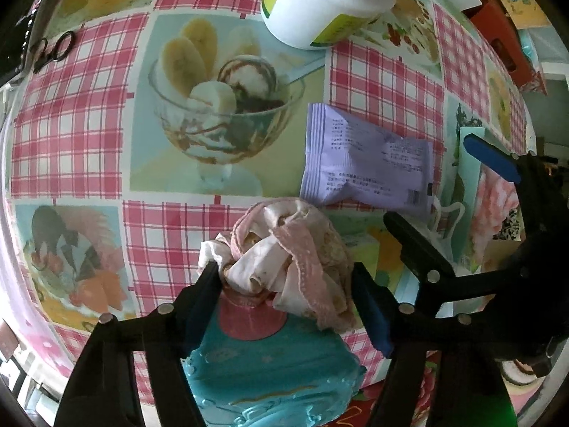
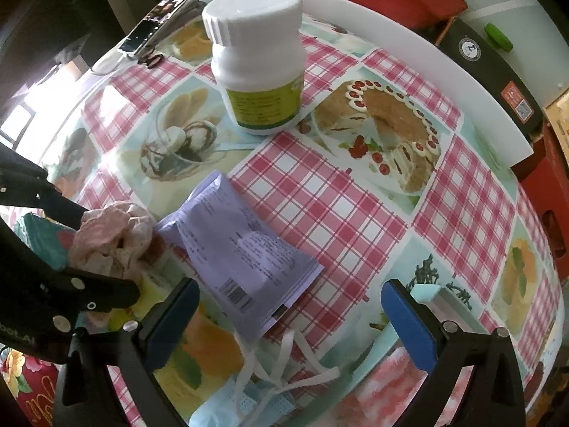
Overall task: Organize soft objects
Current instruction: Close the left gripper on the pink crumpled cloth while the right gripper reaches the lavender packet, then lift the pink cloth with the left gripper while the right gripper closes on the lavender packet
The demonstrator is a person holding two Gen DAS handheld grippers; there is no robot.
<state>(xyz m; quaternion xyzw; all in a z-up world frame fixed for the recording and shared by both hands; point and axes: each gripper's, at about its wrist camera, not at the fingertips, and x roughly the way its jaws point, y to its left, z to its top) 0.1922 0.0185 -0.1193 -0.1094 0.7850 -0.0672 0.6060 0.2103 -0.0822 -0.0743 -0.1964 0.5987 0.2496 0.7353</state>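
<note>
Left tool (image 1: 284,284) clamped on a crumpled pink cloth (image 1: 284,249), held over a teal box (image 1: 270,373) at the near edge of the table (image 1: 71,142). Right tool (image 2: 288,306) spread wide, holding nothing, above a blue face mask (image 2: 242,402). Just beside the cloth, a purple packet (image 1: 366,163). Farther back, a white jar (image 2: 258,60).
</note>
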